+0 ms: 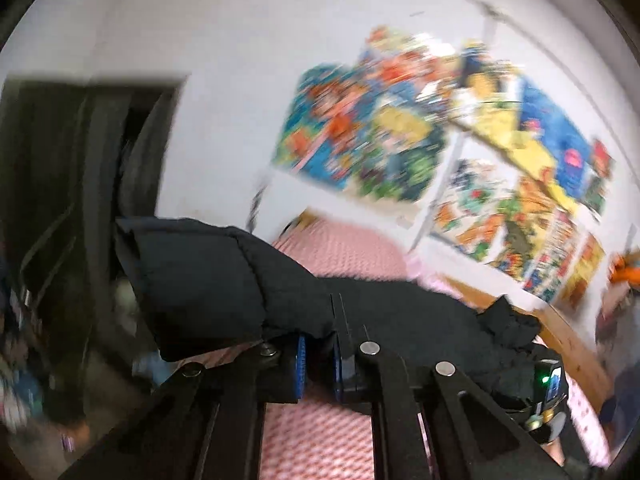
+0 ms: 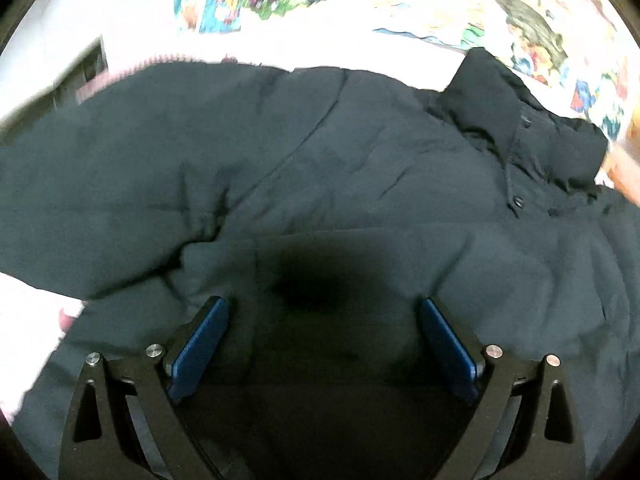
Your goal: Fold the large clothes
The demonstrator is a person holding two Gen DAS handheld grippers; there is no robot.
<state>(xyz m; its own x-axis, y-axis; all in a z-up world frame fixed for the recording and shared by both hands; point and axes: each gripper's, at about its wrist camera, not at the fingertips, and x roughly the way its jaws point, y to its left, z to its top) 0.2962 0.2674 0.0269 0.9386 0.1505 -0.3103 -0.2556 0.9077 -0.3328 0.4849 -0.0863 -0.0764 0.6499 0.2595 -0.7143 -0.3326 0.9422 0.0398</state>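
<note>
Left gripper (image 1: 319,354) pinches the edge of a black jacket (image 1: 208,284), its blue pads (image 1: 301,364) nearly together on the padded fabric, which bulges toward 10 o'clock above a pink bedspread (image 1: 320,436). Right gripper (image 2: 324,340) is spread wide over the jacket body (image 2: 280,168), nothing gripped, pads apart at 8 and 4 o'clock. Collar (image 2: 520,120) lies at 2 o'clock; blurred posters (image 1: 400,140) cover the wall behind.
</note>
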